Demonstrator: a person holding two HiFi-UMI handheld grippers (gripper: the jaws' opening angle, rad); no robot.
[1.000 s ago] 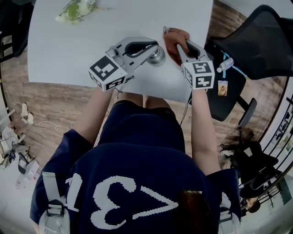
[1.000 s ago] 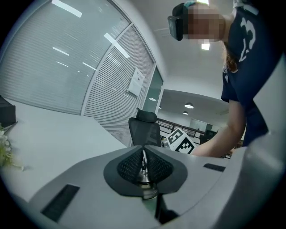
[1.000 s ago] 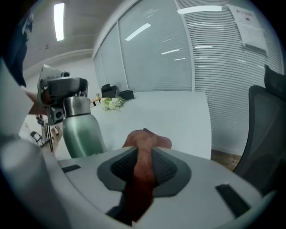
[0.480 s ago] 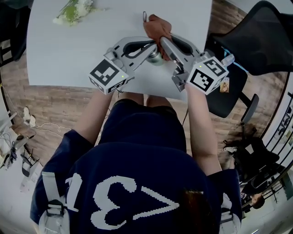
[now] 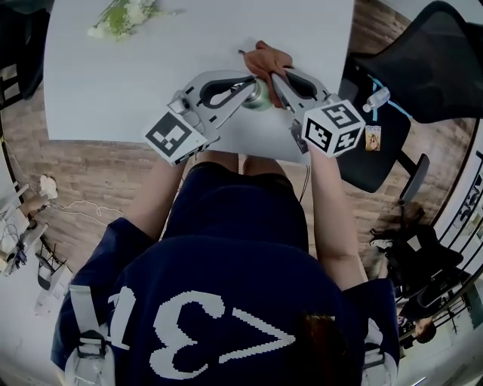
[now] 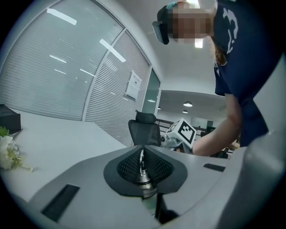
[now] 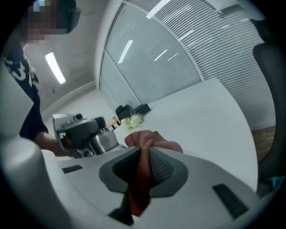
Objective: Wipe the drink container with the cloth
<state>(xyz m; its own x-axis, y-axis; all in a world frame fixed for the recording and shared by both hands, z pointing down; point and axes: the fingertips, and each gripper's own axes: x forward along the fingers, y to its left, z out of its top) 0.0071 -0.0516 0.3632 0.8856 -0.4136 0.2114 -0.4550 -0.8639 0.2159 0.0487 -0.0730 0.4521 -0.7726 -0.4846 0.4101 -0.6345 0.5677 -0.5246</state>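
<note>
Rust-orange soft cloth (image 5: 269, 57), bunched and creased, hangs pinched between the ribbed black pads (image 7: 163, 168) of my right gripper (image 5: 276, 75), whose jaws have just been closing on it. My left gripper (image 5: 250, 84) is clamped tight on the thin metal loop (image 6: 141, 157) at the cap of the one brushed-steel drink container (image 5: 259, 95), over the near part of the smooth white table (image 5: 113, 83). The cloth is just beside the container's top. Each of my two grippers carries a cube with black-and-white square markers. One bunch of white-and-green flowers (image 5: 124, 16) lies far left; one black mesh office chair (image 5: 430, 64) stands right. White blocky figures on the navy shirt (image 5: 219, 301) look like 31.
</note>
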